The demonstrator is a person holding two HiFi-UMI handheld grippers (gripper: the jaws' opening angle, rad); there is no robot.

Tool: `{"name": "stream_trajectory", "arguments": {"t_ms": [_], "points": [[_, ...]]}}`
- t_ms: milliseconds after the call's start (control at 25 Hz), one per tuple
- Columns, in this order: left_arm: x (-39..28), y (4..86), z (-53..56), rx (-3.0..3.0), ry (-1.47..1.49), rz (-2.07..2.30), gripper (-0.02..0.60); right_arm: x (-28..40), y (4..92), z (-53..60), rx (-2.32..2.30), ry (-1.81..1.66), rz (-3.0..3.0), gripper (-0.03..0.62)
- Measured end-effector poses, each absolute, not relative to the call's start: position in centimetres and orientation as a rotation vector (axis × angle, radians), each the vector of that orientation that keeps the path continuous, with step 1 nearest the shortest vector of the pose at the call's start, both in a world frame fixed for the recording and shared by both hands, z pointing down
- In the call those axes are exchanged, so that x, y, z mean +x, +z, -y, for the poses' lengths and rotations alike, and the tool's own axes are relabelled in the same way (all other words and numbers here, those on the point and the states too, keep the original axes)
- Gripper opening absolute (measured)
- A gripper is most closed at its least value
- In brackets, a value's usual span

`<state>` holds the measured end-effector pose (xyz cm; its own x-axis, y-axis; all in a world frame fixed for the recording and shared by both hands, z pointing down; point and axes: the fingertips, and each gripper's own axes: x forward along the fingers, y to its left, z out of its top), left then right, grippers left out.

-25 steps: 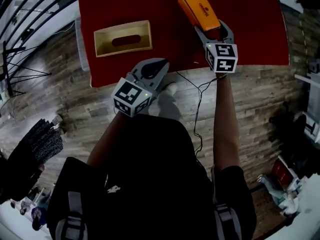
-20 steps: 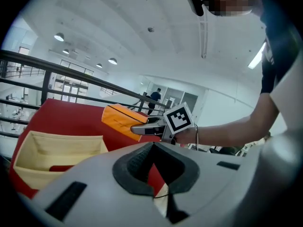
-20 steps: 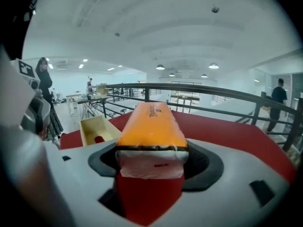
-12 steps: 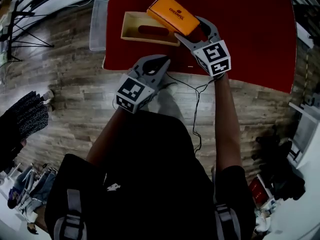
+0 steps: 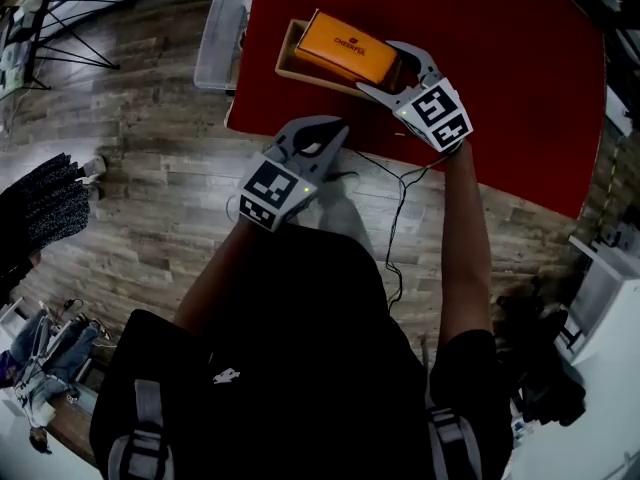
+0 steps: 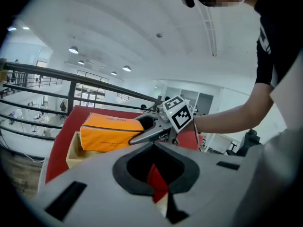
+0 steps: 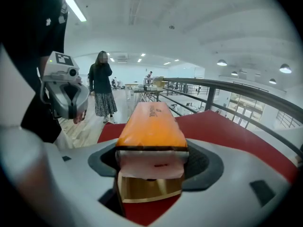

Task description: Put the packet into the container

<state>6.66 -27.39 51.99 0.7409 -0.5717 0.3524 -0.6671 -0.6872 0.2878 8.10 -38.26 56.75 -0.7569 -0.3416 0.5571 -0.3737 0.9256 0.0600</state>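
My right gripper (image 5: 380,66) is shut on one end of the orange packet (image 5: 346,46) and holds it lengthwise over the open wooden container (image 5: 288,60) on the red table (image 5: 500,68). In the right gripper view the packet (image 7: 151,126) runs away from the jaws, with the container (image 7: 147,189) directly below its near end. Seen from the left gripper view, the packet (image 6: 110,132) sits at the rim of the container (image 6: 72,154); whether it touches is unclear. The left gripper (image 5: 338,130) hangs at the table's near edge, shut and holding nothing.
A clear plastic bin (image 5: 222,26) stands on the floor against the table's left side. A black cable (image 5: 400,193) trails from the table edge across the wooden floor. A person (image 7: 102,90) stands far off past the table. A railing (image 7: 236,96) runs behind.
The right gripper has carried the packet leftward from the table's right part to above the container. The left gripper has stayed shut at the table's near edge.
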Motion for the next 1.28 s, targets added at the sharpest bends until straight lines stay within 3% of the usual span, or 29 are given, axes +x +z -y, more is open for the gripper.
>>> {"name": "stream_trajectory", "arguments": {"t_ms": [600, 720, 960, 1280], "points": [[5.7, 52.6, 28.0, 2.515, 0.328, 0.99, 0.006, 7.5, 60.0, 37.6, 0.314, 0.077, 2.371, 0.373], [5.8, 52.7, 28.2, 2.508, 0.319, 0.99, 0.006, 7.4, 59.9, 37.9, 0.349, 0.103, 2.39, 0.403], [5.8, 51.9, 28.3, 2.519, 0.3, 0.977, 0.006, 8.2, 57.2, 38.1, 0.428, 0.158, 2.453, 0.45], [7.1, 50.8, 28.3, 2.548, 0.281, 0.939, 0.006, 10.3, 52.0, 37.8, 0.677, 0.328, 2.632, 0.448]]}}
